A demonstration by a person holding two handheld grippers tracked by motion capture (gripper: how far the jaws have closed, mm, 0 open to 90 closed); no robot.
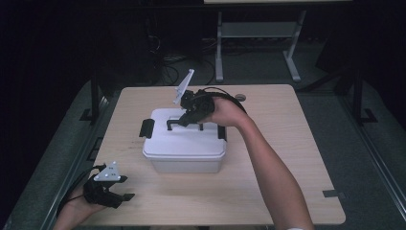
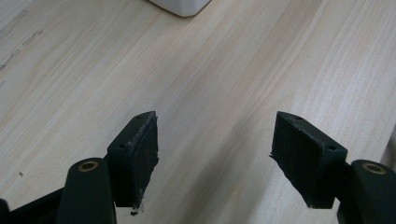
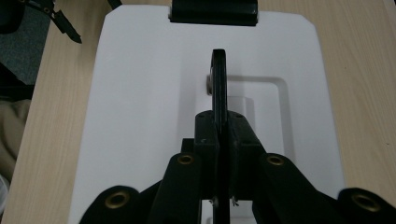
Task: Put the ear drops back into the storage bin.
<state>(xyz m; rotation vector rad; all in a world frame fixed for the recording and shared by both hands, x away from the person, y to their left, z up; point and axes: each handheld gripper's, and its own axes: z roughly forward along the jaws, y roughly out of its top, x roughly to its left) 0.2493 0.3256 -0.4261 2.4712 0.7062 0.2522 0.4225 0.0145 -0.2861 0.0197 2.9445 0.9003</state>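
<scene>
You work at a pale wooden table (image 1: 287,143) in a dark room. Your right gripper (image 1: 184,120), arm stretched forward, has its jaws clamped on the black handle (image 3: 218,84) of the one white box (image 1: 184,143) at mid-table. Your left gripper (image 1: 125,188) rests near the table's near-left corner, jaws wide and empty.

Matte black tongs (image 2: 215,156) with brass rivets, grey three-cornered plates, trailing black cables.

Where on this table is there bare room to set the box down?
Bare wood lies right of the white box, out to the table edge, and in front, between box and left gripper. The right gripper grips the handle.
</scene>
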